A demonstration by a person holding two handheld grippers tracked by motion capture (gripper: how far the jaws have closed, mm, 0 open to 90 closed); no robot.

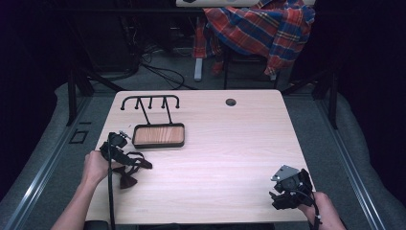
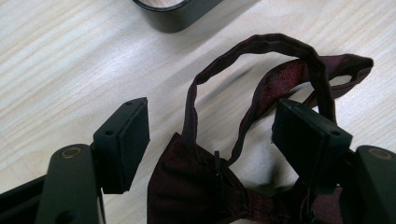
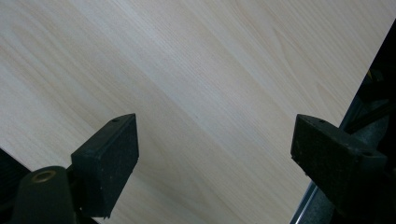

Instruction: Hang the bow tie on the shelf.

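Between the parted pads of the left tongs, near the tabletop's left edge, lies a dark red bow tie, its strap looping away beyond the pads, unpinched. Just beyond stands a wood-bottomed tray. The right tongs gape wide over bare wood at the near right corner.

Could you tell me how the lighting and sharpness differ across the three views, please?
High view: the table is evenly lit, the surroundings fall into near black, and the bow tie is small and dim. Left gripper view: the bow tie is sharp with visible weave, its strap casting a soft shadow on the wood. Right gripper view: wood grain is crisp, with no glare.
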